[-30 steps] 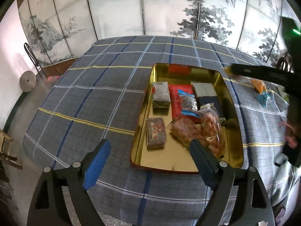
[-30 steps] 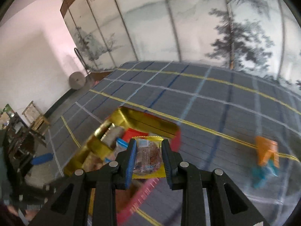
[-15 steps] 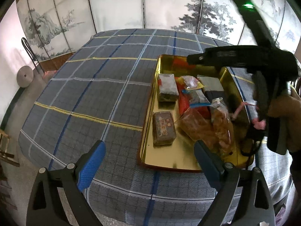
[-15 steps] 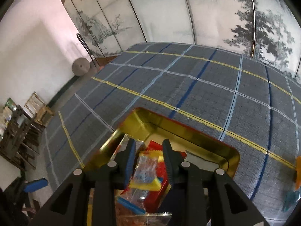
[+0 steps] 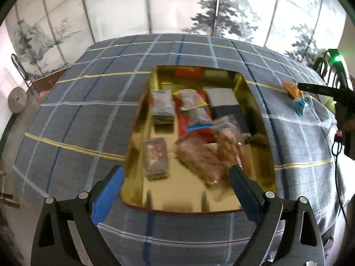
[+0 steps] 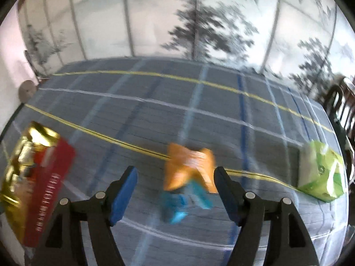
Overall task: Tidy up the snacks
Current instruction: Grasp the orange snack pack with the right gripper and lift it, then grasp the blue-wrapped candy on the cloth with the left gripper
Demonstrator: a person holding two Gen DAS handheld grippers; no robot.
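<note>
A gold tray [image 5: 142, 190] with a red outer wall sits on the plaid cloth and holds several wrapped snacks, among them a yellow-edged packet [image 5: 192, 98] on top of the pile. My left gripper [image 5: 175, 188] hovers over the tray's near edge, open and empty. My right gripper [image 6: 175, 194] is over the cloth to the right of the tray [image 6: 48, 188]. Its jaws are opening and grip nothing. An orange packet [image 6: 188, 166] and a blue packet [image 6: 182, 204] lie on the cloth in the gap between its fingers, untouched. The picture is blurred.
A green packet [image 6: 319, 173] lies near the table's right edge. A dark chair back [image 6: 339, 110] stands past that edge. A painted folding screen [image 5: 177, 6] closes off the far side. The person's hand [image 5: 348, 124] holds the right tool.
My right gripper let go of the yellow-edged packet into the tray, then swung right to above the orange and blue packets with its jaws spread. My left gripper shifted only slightly.
</note>
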